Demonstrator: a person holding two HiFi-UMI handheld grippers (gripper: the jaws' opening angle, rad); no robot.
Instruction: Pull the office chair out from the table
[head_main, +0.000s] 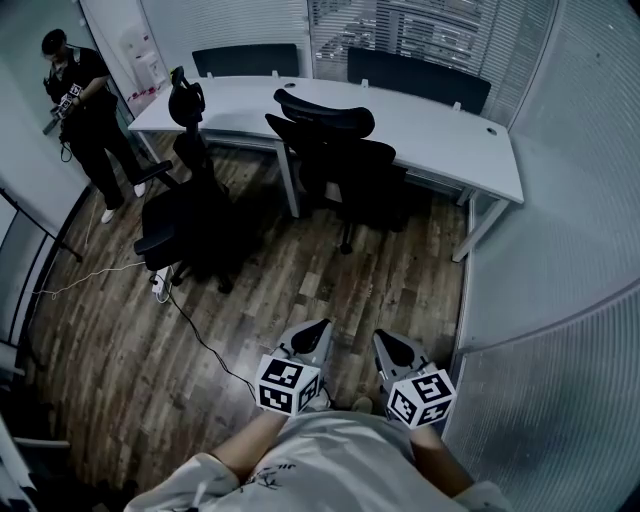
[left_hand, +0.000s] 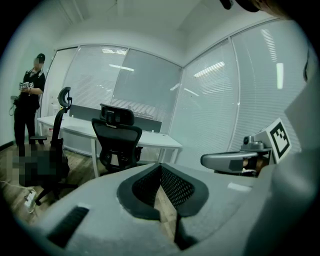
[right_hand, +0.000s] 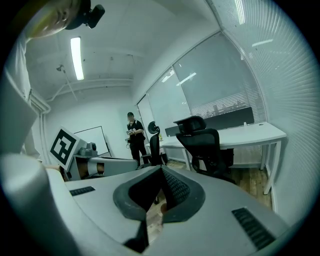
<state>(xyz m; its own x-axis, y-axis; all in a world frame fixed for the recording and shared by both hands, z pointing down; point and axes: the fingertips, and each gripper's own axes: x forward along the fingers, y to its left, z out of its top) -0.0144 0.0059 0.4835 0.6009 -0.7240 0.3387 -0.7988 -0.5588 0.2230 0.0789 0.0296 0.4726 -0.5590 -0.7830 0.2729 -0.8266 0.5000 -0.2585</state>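
At the far left a person (head_main: 85, 120) in dark clothes stands on the wooden floor (head_main: 300, 290), holding something small in both hands; what it is cannot be made out. Just right of them a 2nd black chair (head_main: 185, 215) stands clear of the worktop's left end, its headrest near that corner. A white power strip (head_main: 158, 285) lies by this chair's base. From there a dark cable (head_main: 200, 340) runs across the boards toward the lower middle of the head view.

The long white worktop (head_main: 440, 135) spans the back of the room, with 2 dark panels (head_main: 420, 78) along its far edge. The office chair (head_main: 340, 165), black with a mesh back and a headrest, is pushed in against the worktop's near edge about midway along. Its back faces the camera, just right of a white leg (head_main: 290, 185).

Low in the head view, above the wearer's white shirt (head_main: 330, 460), the left tongs (head_main: 318, 328) are closed, tips together with nothing between them. The right tongs (head_main: 382, 338), just beside them, are likewise closed and empty. Both point toward the office chair and are well apart from it. A glass wall with blinds (head_main: 560, 200) closes the room on the right.
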